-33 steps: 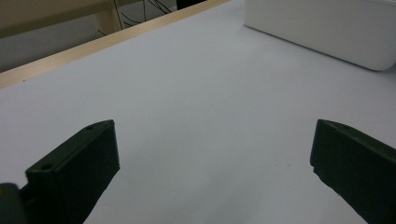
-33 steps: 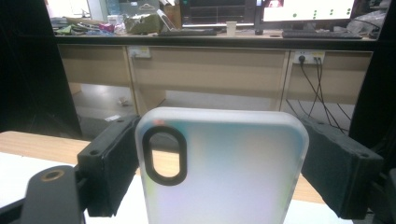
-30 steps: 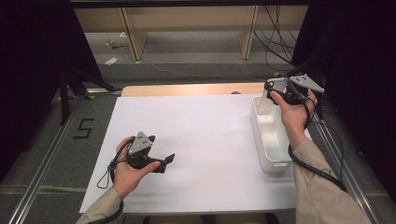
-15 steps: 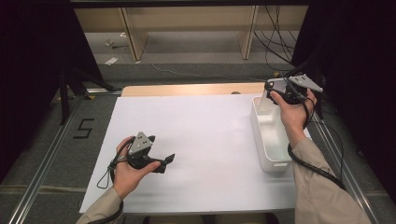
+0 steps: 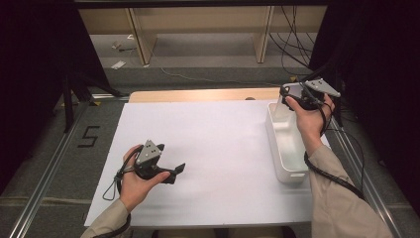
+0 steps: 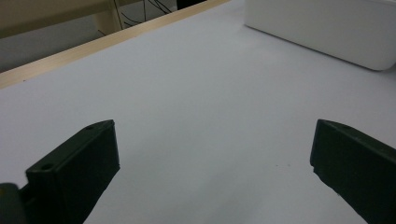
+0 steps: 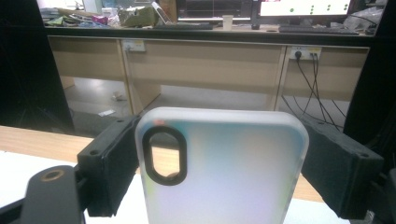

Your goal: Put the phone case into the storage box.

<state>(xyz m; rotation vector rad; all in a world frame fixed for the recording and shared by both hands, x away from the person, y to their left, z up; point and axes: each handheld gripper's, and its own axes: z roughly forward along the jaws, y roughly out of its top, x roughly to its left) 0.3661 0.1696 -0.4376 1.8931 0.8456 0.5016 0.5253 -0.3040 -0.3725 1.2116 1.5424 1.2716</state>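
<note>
My right gripper (image 5: 288, 97) is raised over the far end of a white bin (image 5: 275, 144) at the table's right side. It is shut on a frosted translucent phone case (image 7: 224, 177) with an oval camera cutout, and both black pads press on the case's side edges. The case stands upright between the jaws of the right gripper (image 7: 222, 135). My left gripper (image 5: 176, 170) rests low on the white sheet (image 5: 213, 134) at the front left, pointing right. The left gripper (image 6: 215, 149) has its jaws wide open with nothing between them.
The white bin (image 6: 327, 28) lies ahead of the left gripper, to its right. A wooden table edge (image 5: 198, 95) runs along the far side of the sheet. Behind it are wooden desk legs (image 5: 141, 39) and hanging cables (image 5: 287, 34). A "5" (image 5: 89, 136) marks the floor at left.
</note>
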